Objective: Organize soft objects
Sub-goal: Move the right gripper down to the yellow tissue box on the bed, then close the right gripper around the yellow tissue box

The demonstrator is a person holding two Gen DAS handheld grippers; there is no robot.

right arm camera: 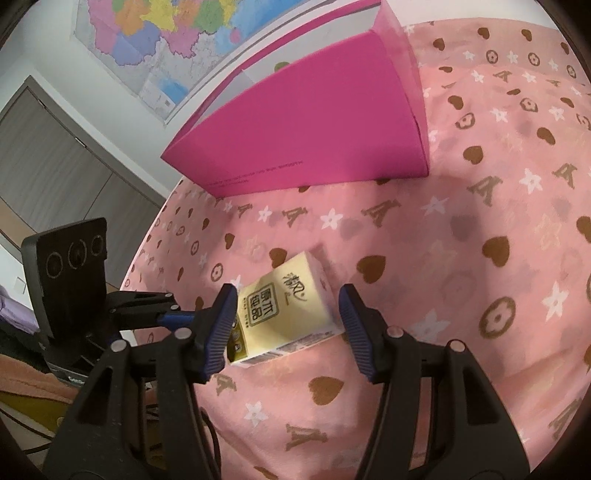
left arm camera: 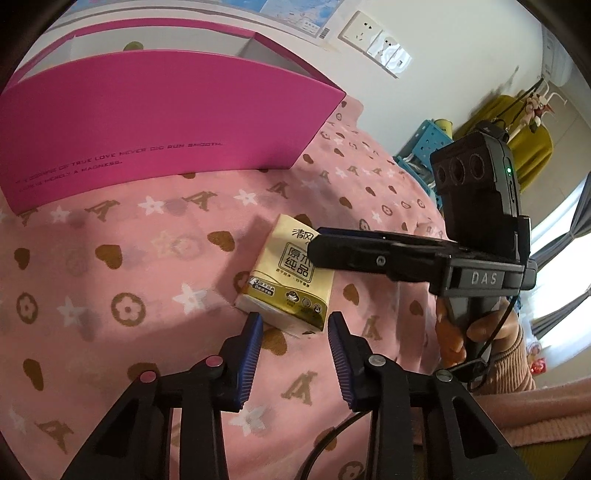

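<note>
Blanket (left arm camera: 110, 280): pink, printed with brown hearts, white stars and flower rings; it covers the whole surface under everything else.

Box (left arm camera: 162, 122): a large magenta box standing open at the far edge of the blanket, with a line of small dark lettering low on its front wall (too small to read properly); a white inner wall shows behind the front panel.

Map (right arm camera: 166, 33): a coloured wall map behind the box, seen in the right wrist view.

Right gripper (right arm camera: 284, 306): jaws apart, one blue pad on each side of the tissue pack; the right-hand pad stands clear of the pack, and the left-hand pad overlaps its edge, though I cannot tell whether it touches.

Left gripper (left arm camera: 295, 325): jaws partly closed and still gapped, with nothing between them; the tips sit just short of the pack's near corner.

Tissue pack (left arm camera: 291, 280): a small yellow and gold pack lying flat on the blanket, in front of the box and well apart from it (between the two grippers).

Hand (left arm camera: 476, 328): wrapped round the right gripper's handle, with a pink ribbed sleeve behind it.
</note>
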